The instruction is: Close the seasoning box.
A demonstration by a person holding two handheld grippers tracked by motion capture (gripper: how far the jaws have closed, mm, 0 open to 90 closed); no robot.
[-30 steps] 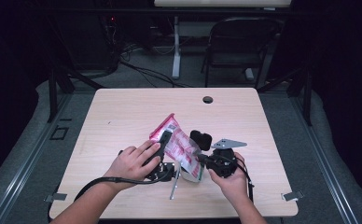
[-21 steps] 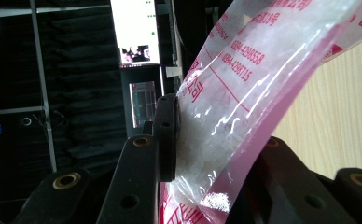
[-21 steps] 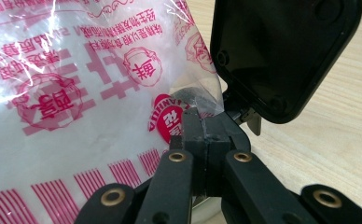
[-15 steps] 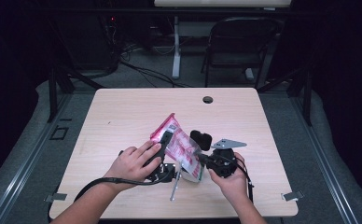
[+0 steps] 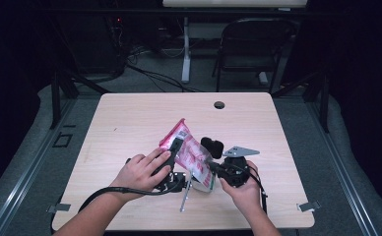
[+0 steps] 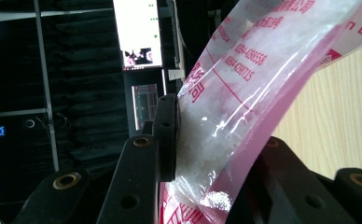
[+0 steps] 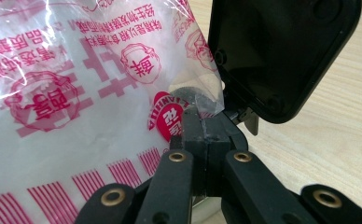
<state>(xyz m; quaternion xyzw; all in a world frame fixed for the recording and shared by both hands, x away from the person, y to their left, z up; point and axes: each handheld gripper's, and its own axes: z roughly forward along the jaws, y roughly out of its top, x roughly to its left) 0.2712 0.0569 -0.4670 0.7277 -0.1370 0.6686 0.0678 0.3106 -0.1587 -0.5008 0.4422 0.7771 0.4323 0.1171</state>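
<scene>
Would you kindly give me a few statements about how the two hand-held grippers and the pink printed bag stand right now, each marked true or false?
1. The left hand-held gripper is shut on the pink printed bag. True.
2. The right hand-held gripper is open and clear of the bag. False: its jaws are shut, pinching a corner of the bag.
3. The bag lies flat on the table. False: it is held up at a slant between the two grippers.
4. The bag is clear plastic with red printing and something white inside. True.
5. A folding chair stands on the floor beyond the table's far edge. True.
</scene>
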